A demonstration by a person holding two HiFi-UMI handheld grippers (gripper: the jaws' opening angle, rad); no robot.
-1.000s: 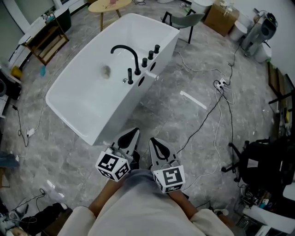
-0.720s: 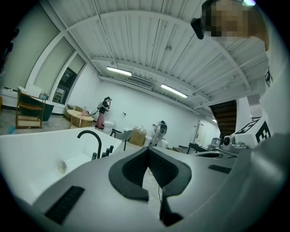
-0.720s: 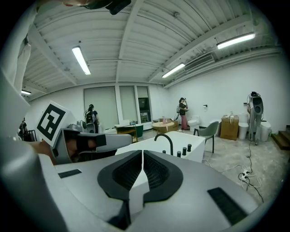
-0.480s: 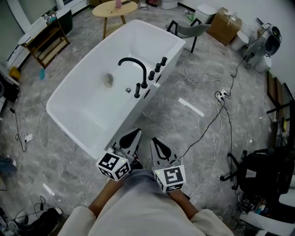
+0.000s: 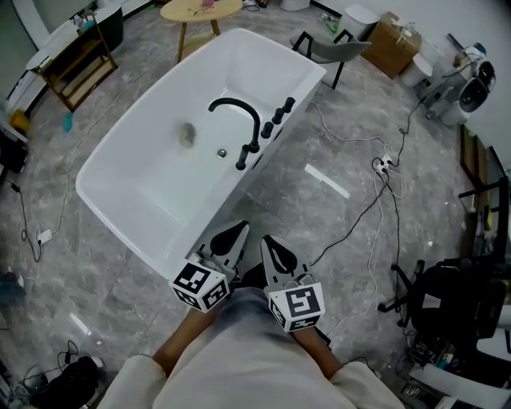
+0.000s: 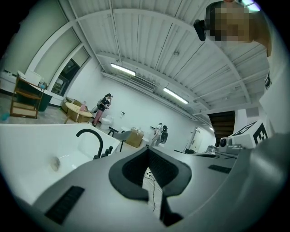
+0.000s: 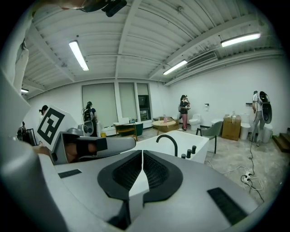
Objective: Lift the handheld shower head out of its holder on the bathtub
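A white freestanding bathtub fills the upper middle of the head view. On its right rim stand a black arched faucet, three black knobs and a slim black upright piece, the handheld shower head, at the near end of the row. My left gripper and right gripper are side by side just short of the tub's near corner, both shut and empty. The left gripper view shows its closed pads with the faucet ahead on the left. The right gripper view shows the faucet beyond its closed tips.
Black and white cables and a power strip trail over the grey floor to the right. A white strip lies beside the tub. A black office chair stands at the right. A round wooden table, a grey chair and a cardboard box lie beyond the tub.
Both grippers and the head camera have moved forward toward the tub, so its near corner now lies closer to the jaw tips. Both pairs of jaws stayed shut.
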